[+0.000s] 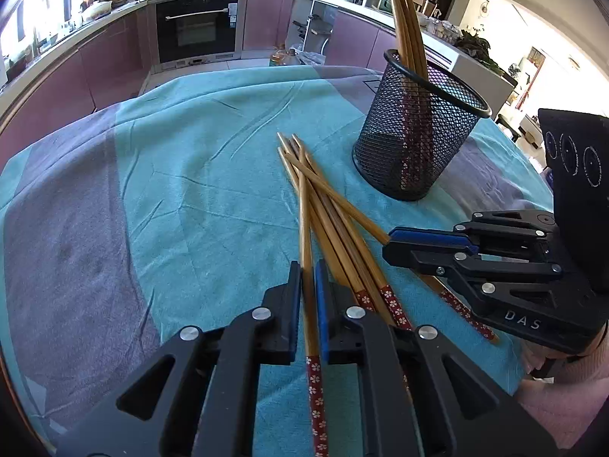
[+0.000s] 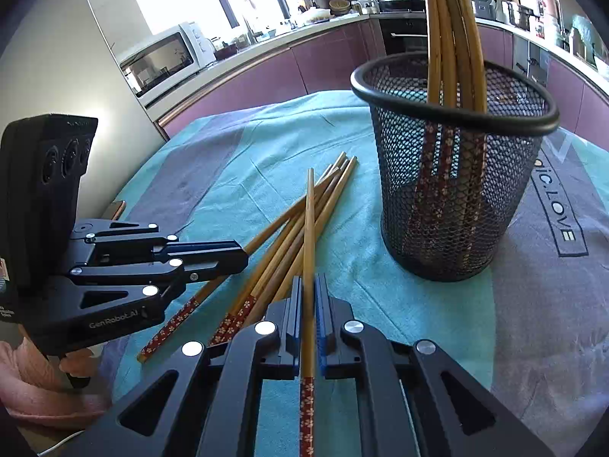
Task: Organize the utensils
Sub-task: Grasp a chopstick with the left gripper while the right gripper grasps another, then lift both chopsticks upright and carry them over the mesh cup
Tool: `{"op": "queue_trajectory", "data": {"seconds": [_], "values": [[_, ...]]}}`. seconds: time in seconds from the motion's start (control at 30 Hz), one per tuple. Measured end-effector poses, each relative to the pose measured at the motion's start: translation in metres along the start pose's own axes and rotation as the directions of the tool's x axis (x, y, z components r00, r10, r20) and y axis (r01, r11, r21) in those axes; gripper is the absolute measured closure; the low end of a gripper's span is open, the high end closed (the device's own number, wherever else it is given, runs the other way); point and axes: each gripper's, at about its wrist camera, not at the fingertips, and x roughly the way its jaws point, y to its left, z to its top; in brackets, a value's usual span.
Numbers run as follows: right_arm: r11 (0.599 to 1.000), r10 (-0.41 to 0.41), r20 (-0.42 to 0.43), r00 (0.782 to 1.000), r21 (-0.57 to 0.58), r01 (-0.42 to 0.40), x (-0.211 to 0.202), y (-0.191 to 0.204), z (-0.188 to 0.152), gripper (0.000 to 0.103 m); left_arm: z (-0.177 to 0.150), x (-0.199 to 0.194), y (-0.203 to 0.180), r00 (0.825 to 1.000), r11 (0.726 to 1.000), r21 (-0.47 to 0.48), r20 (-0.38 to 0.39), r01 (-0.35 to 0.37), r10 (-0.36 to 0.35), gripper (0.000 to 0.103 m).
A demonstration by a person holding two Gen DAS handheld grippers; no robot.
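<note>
Several wooden chopsticks with red flowered ends lie in a loose pile [image 1: 338, 224] [image 2: 285, 247] on the teal and grey tablecloth [image 1: 182, 160]. My left gripper [image 1: 307, 266] [image 2: 245, 257] is shut on one chopstick [image 1: 303, 224] of the pile, which runs straight between its fingers. My right gripper [image 2: 308, 280] [image 1: 388, 243] is shut on another chopstick [image 2: 309, 228], coming at the pile from the other side. Behind the pile stands a black mesh holder [image 1: 415, 144] [image 2: 453, 198] with several chopsticks [image 1: 407, 19] [image 2: 449, 38] upright in it.
The cloth-covered table [image 2: 552, 304] sits in a kitchen with purple cabinets [image 1: 95, 61], an oven [image 1: 198, 26] and a microwave [image 2: 163, 57] beyond it. Pink sleeves [image 2: 42, 392] [image 1: 563, 388] show behind each gripper. The cloth left of the pile is bare.
</note>
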Motion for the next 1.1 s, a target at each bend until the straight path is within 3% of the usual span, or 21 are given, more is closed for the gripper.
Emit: {"op": "queue_trajectory", "data": {"seconds": [0.37,0.6,0.83,1.1], "values": [[0.999,-0.013,-0.012,1.000,-0.030,0.013,0.009,0.002,0.007,0.095,0.017,0.015,0.006,1.000,1.000,0.029,-0.020,-0.004,0.004,0.090],[0.999,0.008,0.036,0.999,-0.031,-0.007,-0.006,0.001,0.005,0.097,0.021,0.010,0.009,1.000,1.000,0.003,-0.001,-0.005,0.005,0.095],[0.999,0.025,0.128,0.991,-0.044,-0.019,-0.044,0.002,0.008,0.097,0.027,-0.025,0.004,0.997,0.999,0.018,0.071,0.028,-0.029,0.095],[0.999,0.040,0.236,0.971,-0.025,-0.035,-0.087,-0.009,0.012,0.097,0.040,-0.071,-0.006,0.981,0.995,0.056,0.173,0.077,-0.086,0.095]]}}
